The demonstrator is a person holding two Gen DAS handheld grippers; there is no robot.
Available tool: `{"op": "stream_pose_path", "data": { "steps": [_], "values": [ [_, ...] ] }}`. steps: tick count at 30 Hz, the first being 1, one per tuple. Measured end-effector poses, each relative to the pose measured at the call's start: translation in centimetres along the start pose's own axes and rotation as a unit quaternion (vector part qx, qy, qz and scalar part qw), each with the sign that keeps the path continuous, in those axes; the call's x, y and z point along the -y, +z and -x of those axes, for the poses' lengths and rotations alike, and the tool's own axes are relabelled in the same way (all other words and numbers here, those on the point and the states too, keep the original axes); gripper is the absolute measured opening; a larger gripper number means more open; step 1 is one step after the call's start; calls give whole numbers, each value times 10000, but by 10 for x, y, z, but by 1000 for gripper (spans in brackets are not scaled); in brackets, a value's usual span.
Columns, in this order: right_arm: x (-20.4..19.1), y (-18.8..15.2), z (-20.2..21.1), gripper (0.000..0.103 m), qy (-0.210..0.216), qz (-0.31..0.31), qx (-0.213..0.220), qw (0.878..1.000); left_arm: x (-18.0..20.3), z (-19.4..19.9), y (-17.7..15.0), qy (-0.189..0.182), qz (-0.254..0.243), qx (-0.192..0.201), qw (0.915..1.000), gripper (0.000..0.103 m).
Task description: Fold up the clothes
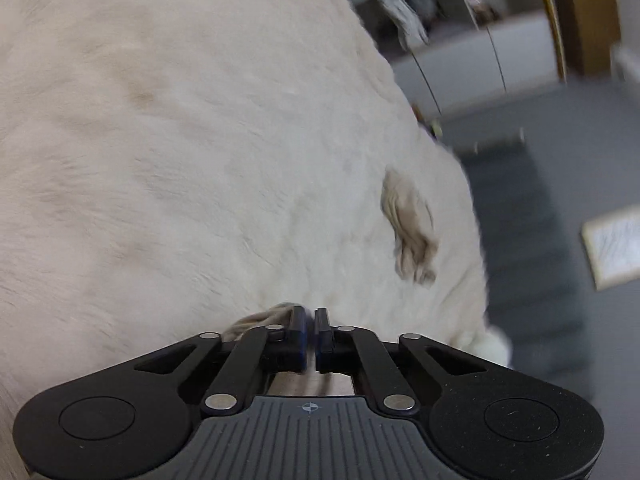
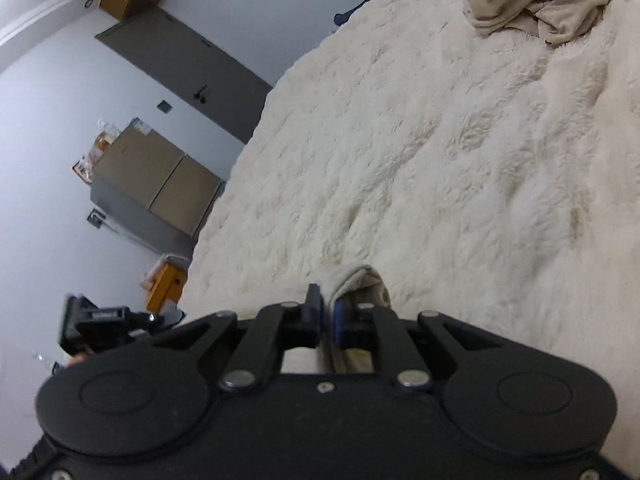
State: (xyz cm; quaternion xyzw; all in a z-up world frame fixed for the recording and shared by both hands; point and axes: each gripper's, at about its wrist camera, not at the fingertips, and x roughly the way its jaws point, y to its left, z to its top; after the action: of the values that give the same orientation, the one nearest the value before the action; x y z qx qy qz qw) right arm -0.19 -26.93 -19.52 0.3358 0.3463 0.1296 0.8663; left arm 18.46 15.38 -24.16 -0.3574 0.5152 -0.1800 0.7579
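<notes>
A beige garment lies on a fluffy cream blanket (image 1: pixel 180 140). In the left wrist view my left gripper (image 1: pixel 311 320) has its jaws together; beige fabric (image 1: pixel 256 320) shows beside the left finger and under the jaws, so a thin edge seems pinched. A crumpled beige piece (image 1: pixel 408 224) rests further ahead to the right. In the right wrist view my right gripper (image 2: pixel 327 304) is shut on a raised fold of the beige garment (image 2: pixel 360 280), which passes between the pads. A heap of beige clothes (image 2: pixel 552 0) lies at the top right.
The blanket (image 2: pixel 440 140) ends at an edge on the left, with a grey cabinet (image 2: pixel 156 188), an orange box (image 2: pixel 164 284) and a door (image 2: pixel 192 68) beyond. A black device (image 2: pixel 100 320) sits at far left. Grey floor (image 1: pixel 560 160) lies right of the bed.
</notes>
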Motion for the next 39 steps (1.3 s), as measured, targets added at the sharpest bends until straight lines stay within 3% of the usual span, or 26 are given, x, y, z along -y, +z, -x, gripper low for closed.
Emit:
{"op": "stream_pose_path", "data": {
  "steps": [1,2,4,5,6,7,8,10,11,13,14,16,18,19,22,24,26,27,29,30,31,32,34,36,38,39],
  "values": [
    [-2,-3,-14,6,-425,360,-102,9984,-25,-9,3,464,306,67,9984,0],
    [-3,-6,-25,7,-684,641,-173,9954,-33,-9,2,460,458,93,9979,0],
    [-9,-3,-25,17,-747,687,-180,9947,-46,-7,0,360,729,136,9966,0],
    [-13,-2,-20,19,-662,637,-111,9957,-39,6,-5,24,595,302,9978,1],
    [-16,-1,-20,27,-630,649,-73,9959,-33,10,-7,-67,490,307,9983,1],
    [-21,1,-15,39,-714,748,-19,9946,-14,18,-12,-157,145,291,9993,10],
    [-24,2,-7,42,-914,840,90,9922,3,24,-17,-211,-180,319,9991,20],
    [-34,3,11,44,-1369,1088,454,9836,25,31,-23,-272,-579,370,9973,72],
    [-43,2,18,44,-1433,1225,591,9803,44,35,-30,-371,-972,442,9936,77],
    [-67,-6,27,46,-1465,1553,706,9744,77,33,-45,-521,-1746,525,9819,81],
    [-82,-12,28,47,-1450,1754,683,9714,98,17,-53,-246,-2367,474,9701,82],
    [-105,-28,25,47,-1225,2071,495,9694,107,-10,-56,205,-2904,393,9559,82],
    [-144,-63,12,50,-681,2761,49,9587,97,-32,-53,492,-2961,240,9536,82],
    [-160,-80,8,56,-414,3122,-162,9490,84,-45,-47,477,-2751,121,9601,82],
    [-192,-131,-1,68,65,4168,-514,9075,53,-51,-27,-13,-1998,-208,9796,82],
    [-208,-177,-14,68,-236,5174,-599,8533,42,-58,-18,-48,-1716,-226,9849,74],
    [-213,-225,-31,67,-868,6358,-651,7642,36,-61,-13,-27,-1539,-216,9878,70],
    [-212,-234,-33,69,-966,6577,-611,7445,32,-61,-11,-108,-1412,-229,9897,70],
    [-205,-261,-41,69,-1424,7289,-417,6683,30,-61,-12,-182,-1361,-340,9899,71],
    [-202,-266,-44,69,-1583,7424,-351,6500,31,-60,-13,-210,-1393,-401,9892,74],
    [-196,-272,-50,69,-1908,7593,-207,6218,33,-60,-14,-273,-1472,-543,9872,78],
    [-191,-274,-55,69,-2141,7682,-81,6033,34,-53,-19,-284,-1484,-565,9869,78],
    [-186,-273,-63,81,-2242,7717,102,5951,34,-54,-21,-407,-1497,-663,9857,79],
    [-180,-275,-75,84,-2248,7826,250,5800,34,-62,-19,-479,-1495,-766,9846,80],
    [-176,-278,-90,86,-2284,8009,430,5518,34,-69,-17,-487,-1506,-820,9840,80],
    [-177,-276,-93,82,-2279,7973,434,5571,34,-74,-15,-498,-1513,-862,9835,63]
  ]
}}
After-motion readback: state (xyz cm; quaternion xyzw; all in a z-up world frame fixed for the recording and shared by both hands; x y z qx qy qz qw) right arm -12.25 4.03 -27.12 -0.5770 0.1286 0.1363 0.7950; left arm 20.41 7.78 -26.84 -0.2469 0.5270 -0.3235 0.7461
